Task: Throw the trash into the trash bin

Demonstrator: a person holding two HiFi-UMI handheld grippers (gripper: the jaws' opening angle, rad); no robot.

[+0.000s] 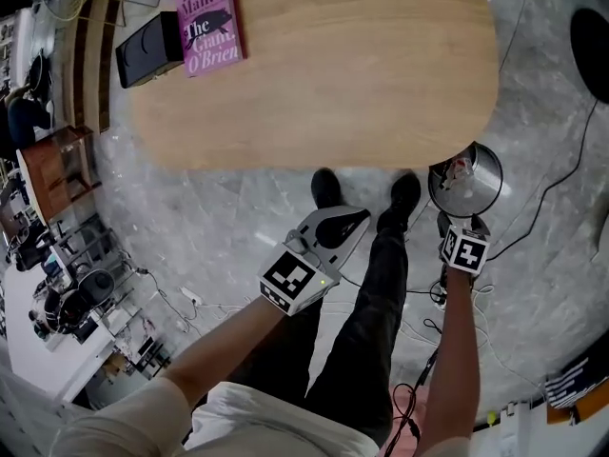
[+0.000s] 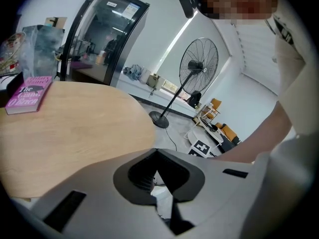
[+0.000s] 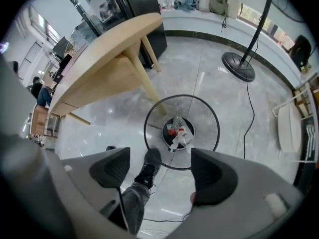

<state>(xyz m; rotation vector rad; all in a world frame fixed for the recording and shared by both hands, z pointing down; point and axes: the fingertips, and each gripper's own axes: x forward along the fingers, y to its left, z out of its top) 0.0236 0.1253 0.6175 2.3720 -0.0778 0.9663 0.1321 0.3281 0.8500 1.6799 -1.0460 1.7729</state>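
A round wire trash bin (image 1: 487, 163) stands on the floor by the table's near right corner, with crumpled clear, white and red trash (image 1: 460, 171) at its bottom. My right gripper (image 1: 464, 248) hangs just on my side of it, pointing almost straight down. In the right gripper view the jaws of the right gripper (image 3: 159, 158) stand wide open and empty, with the bin (image 3: 208, 128) and its trash (image 3: 178, 133) below them. My left gripper (image 1: 360, 220) hovers over the person's legs. In its own view the tips of the left gripper (image 2: 156, 152) meet; I cannot identify the pale patch (image 2: 162, 199) behind them.
The wooden table (image 1: 314, 65) carries a pink book (image 1: 211, 17) and a black box (image 1: 147, 50). One table leg (image 3: 149, 91) comes down beside the bin. The person's black shoes (image 1: 326, 188) stand left of it. A standing fan (image 2: 198, 66) and floor cables (image 1: 561, 174) are to the right.
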